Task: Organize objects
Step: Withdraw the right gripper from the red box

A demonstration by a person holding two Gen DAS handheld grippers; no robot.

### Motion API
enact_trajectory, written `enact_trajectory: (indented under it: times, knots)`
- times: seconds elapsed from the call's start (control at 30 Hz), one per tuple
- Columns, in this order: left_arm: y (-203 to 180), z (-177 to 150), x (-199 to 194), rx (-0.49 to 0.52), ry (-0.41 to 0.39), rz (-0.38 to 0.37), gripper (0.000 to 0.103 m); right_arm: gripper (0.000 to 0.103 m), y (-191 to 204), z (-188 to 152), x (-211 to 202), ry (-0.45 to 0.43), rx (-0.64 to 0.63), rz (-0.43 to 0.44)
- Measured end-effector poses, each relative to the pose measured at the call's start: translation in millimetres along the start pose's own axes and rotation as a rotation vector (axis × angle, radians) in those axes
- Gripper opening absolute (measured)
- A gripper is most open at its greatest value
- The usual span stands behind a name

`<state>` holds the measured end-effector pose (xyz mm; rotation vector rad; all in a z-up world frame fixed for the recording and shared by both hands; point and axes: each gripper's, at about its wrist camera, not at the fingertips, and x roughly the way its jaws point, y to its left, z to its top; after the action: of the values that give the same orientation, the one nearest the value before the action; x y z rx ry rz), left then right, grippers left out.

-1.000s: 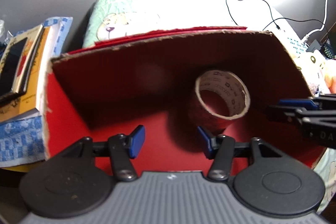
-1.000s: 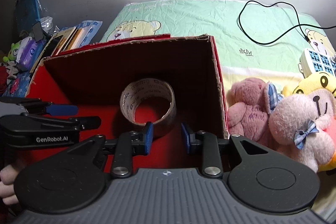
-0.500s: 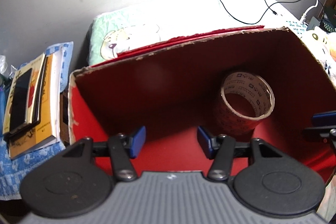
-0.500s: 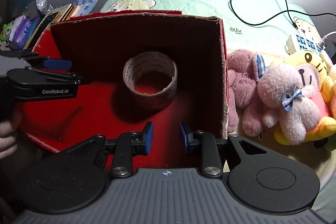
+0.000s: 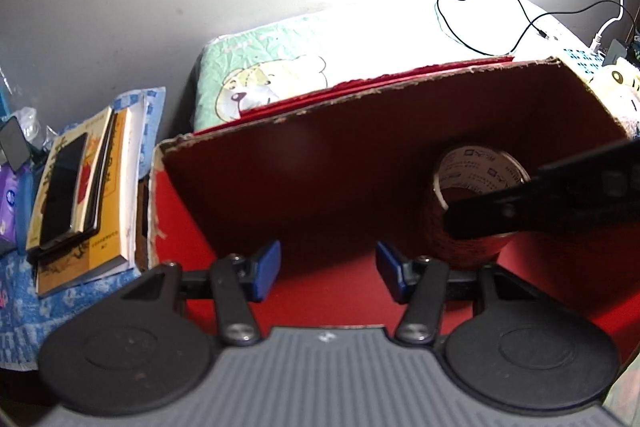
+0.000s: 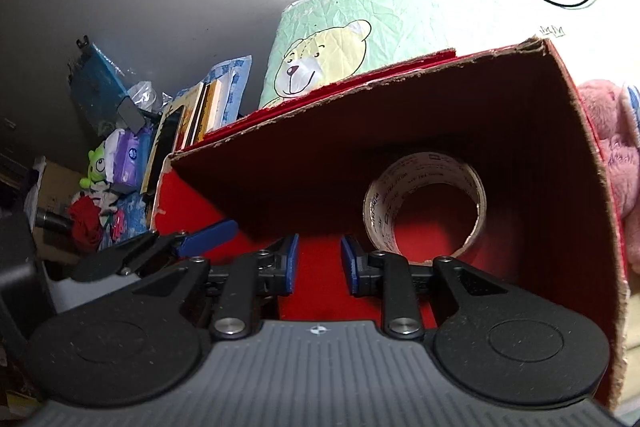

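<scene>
Two empty grippers are held at the open front of the red cardboard box (image 6: pixel 576 163).

One roll of packing tape (image 6: pixel 424 203) is seen lying flat inside the box, toward its right wall. The left gripper (image 5: pixel 327 269) is spread wide with nothing between its pads; the right gripper (image 6: pixel 316 264) is parted more narrowly, also unloaded. If another item is to be added, space left of the roll should be used, with the ragged rim cleared.

Both wrist cameras sit close at the red cardboard box's (image 5: pixel 360 163) open front, facing its tape roll (image 6: pixel 424 203).
</scene>
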<state>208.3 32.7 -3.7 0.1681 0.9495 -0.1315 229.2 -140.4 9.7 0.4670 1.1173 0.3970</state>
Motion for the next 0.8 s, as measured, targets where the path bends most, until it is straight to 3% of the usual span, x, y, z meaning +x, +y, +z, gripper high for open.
enact_trajectory:
  times: [0.1, 0.17, 0.37, 0.5, 0.7, 0.8]
  knots:
    - [-2, 0, 2, 0.008, 0.01, 0.003, 0.059, 0.027, 3, -4, 12, 0.018, 0.011, -0.04]
    - [-2, 0, 3, 0.009, 0.018, 0.004, 0.06, 0.021, 3, -3, 12, -0.005, -0.01, -0.109]
    - [-3, 0, 5, 0.008, 0.023, 0.012, 0.06, 0.024, -4, -6, 3, -0.087, -0.028, -0.247]
    - [-4, -1, 6, 0.013, 0.024, 0.026, 0.06, 0.027, -19, -8, -4, -0.098, 0.022, -0.229]
    - [-6, -2, 5, 0.013, 0.035, 0.046, 0.059, 0.028, -12, -22, -22, -0.149, -0.101, -0.254]
    - [-12, -1, -5, 0.015, 0.021, 0.097, 0.06, 0.028, -10, -31, -35, -0.182, -0.161, -0.288]
